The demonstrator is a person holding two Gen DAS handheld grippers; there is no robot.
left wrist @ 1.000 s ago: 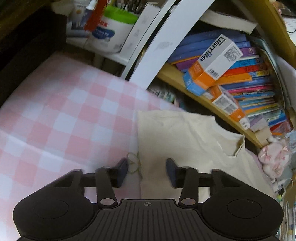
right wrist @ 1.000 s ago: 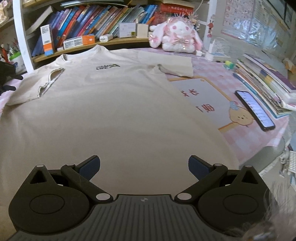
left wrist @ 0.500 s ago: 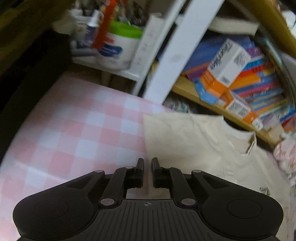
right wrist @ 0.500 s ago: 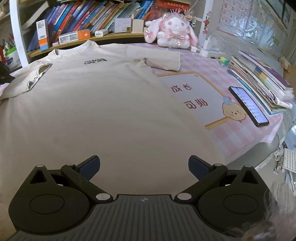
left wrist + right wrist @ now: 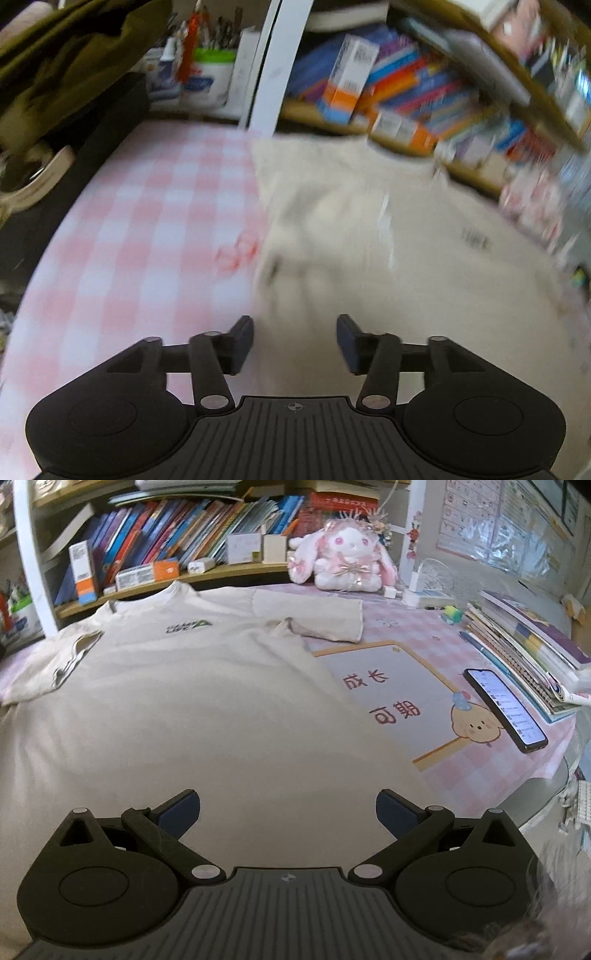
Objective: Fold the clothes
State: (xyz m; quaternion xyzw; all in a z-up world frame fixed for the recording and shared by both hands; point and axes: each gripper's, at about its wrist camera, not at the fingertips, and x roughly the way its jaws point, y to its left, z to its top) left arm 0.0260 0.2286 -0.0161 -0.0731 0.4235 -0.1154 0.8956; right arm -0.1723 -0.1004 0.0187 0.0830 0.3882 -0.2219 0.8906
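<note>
Hovering with both sets of jaws spread and nothing in them — left gripper (image 5: 294, 341) is sitting at the cream t-shirt's (image 5: 192, 709) left edge, right gripper (image 5: 288, 812) is hanging over its lower body. Shirt's lying flat, front up, on the pink checked tablecloth (image 5: 140, 221). I'd be pinching sleeve and hem together — folding inward evenly.

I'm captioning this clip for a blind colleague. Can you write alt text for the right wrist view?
A cream T-shirt lies flat on a pink checked tablecloth, with the open right gripper hovering over its lower part. To the right are a phone and stacked books; a plush rabbit sits by the bookshelf behind.
</note>
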